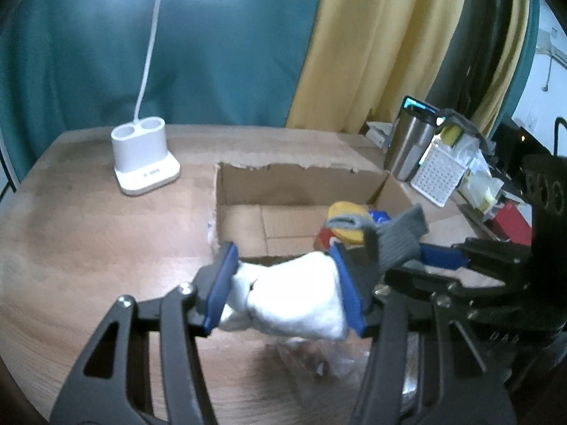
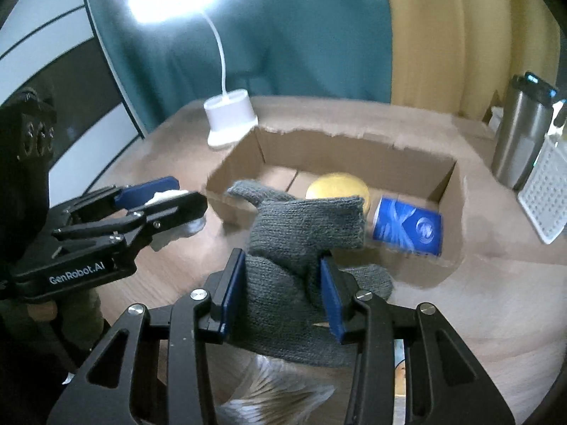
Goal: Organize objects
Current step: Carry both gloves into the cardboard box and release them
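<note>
Two gloves (image 2: 304, 244) (image 1: 294, 301), one box (image 2: 354, 148), one lamp (image 1: 143, 163), one tumbler (image 2: 521, 134)

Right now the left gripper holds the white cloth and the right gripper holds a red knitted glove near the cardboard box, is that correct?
Nearly: the knitted glove in the right gripper is grey, not red, as the right wrist view shows. The left gripper does hold the white cloth near the cardboard box.

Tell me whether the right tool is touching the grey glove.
Touching. The right wrist view shows the right tool with both blue pads pressed against the grey glove, which bunches between them.
</note>
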### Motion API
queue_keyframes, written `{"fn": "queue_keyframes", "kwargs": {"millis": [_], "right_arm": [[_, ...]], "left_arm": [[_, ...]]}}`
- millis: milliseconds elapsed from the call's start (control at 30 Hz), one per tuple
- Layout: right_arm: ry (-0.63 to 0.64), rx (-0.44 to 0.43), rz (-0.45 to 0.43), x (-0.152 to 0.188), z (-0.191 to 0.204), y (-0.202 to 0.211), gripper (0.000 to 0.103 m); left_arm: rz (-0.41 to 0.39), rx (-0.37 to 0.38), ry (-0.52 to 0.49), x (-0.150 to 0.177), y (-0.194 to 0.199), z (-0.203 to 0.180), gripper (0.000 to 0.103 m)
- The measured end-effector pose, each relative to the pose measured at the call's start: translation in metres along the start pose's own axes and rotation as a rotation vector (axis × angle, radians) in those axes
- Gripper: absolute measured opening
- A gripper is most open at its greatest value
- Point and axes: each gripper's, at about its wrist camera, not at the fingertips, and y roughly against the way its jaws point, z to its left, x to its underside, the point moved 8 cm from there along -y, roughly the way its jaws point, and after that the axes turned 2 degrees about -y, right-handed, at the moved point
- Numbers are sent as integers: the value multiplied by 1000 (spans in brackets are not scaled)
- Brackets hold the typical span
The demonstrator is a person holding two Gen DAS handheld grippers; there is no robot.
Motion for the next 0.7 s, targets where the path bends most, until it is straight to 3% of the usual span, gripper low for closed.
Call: {"fn": "queue_keyframes", "kwargs": {"millis": [267, 700], "right_arm": [[17, -6, -47, -28, 2, 6, 43], [38, -37, -18, -62, 19, -41, 43]], "left_arm": [[-39, -14, 6, -15, 10, 14, 55], [-37, -58, 57, -28, -5, 59, 55]]}}
